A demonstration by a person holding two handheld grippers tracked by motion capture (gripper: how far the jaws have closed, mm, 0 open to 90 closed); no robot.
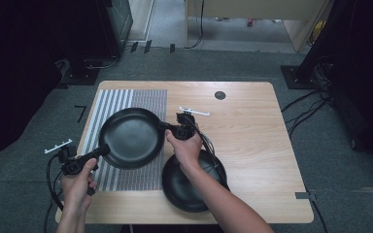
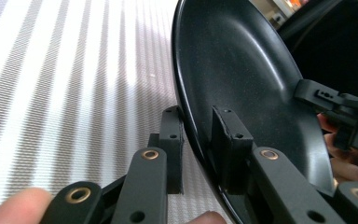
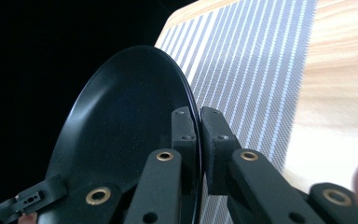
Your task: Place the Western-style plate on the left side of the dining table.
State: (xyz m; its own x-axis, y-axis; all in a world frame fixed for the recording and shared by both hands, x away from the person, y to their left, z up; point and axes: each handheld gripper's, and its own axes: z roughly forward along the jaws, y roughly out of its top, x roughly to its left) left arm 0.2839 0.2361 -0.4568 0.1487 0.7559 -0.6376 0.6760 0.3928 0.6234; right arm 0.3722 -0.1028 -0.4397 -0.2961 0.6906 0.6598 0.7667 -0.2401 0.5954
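Item: black pan (image 1: 131, 137), held over the striped mat (image 1: 148, 104) at the tabletop's (image 1: 252, 126) left, rim clenched by left gripper (image 1: 102, 150) and right gripper (image 1: 164, 126) fingers; risk: thin edge-only grips may slip, dropping it onto the second pan (image 1: 194, 187).

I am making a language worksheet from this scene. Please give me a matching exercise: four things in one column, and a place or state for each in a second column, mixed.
Things:
1. black plate
2. black bowl
3. striped mat
4. left gripper

Places or states:
a. lies flat at the table's left side
b. shut on the plate's near-left rim
c. held at two opposite rims, over the mat
d. sits on bare wood, under the right forearm

Pairs: 1-c, 2-d, 3-a, 4-b
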